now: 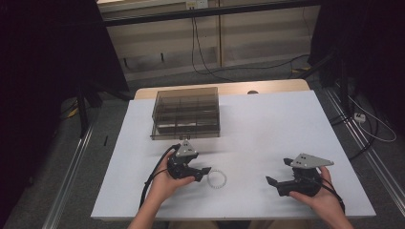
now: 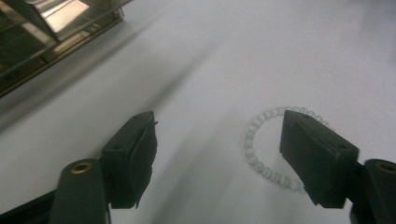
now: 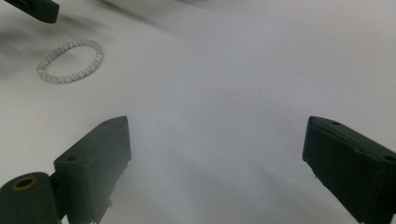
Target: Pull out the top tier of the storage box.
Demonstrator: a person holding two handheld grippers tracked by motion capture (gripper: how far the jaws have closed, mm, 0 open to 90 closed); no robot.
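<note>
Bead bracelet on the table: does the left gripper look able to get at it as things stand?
Probably yes. The left gripper is right at the bead bracelet, jaws apart, one jaw over its ring, only bare table around.

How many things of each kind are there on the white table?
Bead bracelet: 1
Clear box with compartments: 1
Grippers held in hands, left gripper and right gripper: 2
Total: 4

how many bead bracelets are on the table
1. The bead bracelet lies flat on the white table, just right of the left gripper. The smoky compartment box could hide more.
</note>
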